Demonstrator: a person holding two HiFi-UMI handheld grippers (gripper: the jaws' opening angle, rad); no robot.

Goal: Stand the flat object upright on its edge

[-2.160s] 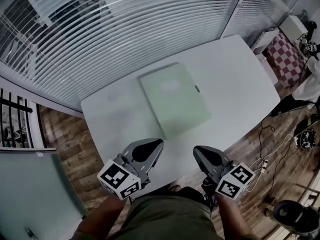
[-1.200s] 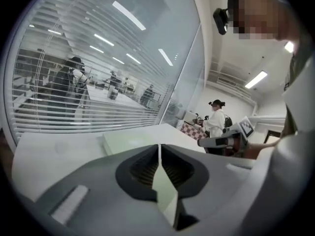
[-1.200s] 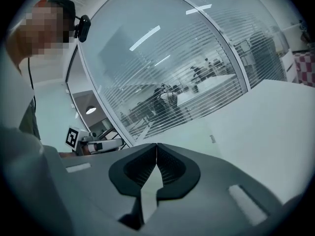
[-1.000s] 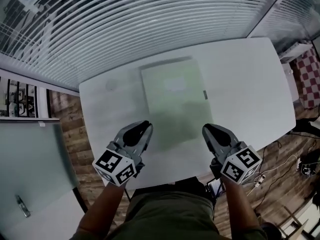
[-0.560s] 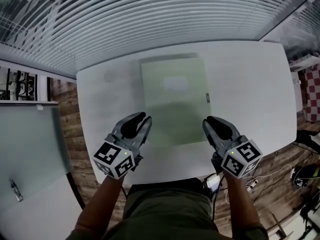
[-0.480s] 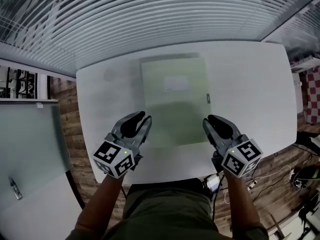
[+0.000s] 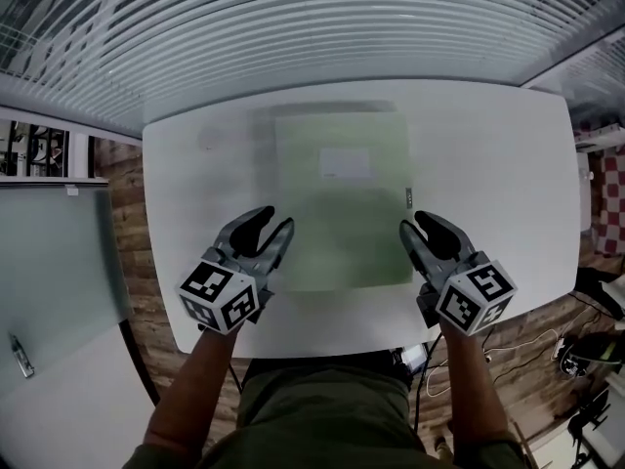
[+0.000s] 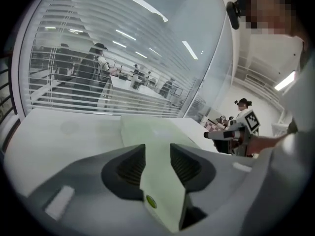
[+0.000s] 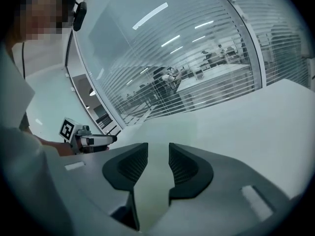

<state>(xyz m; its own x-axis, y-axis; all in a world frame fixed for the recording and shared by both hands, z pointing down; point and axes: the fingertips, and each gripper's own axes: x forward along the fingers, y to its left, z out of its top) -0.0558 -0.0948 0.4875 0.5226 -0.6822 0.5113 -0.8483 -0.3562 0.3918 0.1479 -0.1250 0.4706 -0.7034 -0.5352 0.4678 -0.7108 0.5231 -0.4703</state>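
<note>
The pale green flat rectangular folder (image 7: 342, 198) lay flat in the middle of the white bench (image 7: 488, 164). The left tool (image 7: 266, 233) hovered at its near left edge and the right tool (image 7: 420, 231) at its near right edge, both with jaws parted, clamping nothing.

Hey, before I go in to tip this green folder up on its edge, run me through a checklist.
1. Green folder lying flat on the table: ok.
2. Left gripper jaws apart, nothing held: ok.
3. Right gripper jaws apart, nothing held: ok.
4. Grippers flank the folder's near end, one on each side: ok.
5. Either gripper already touching the folder: cannot tell.
</note>
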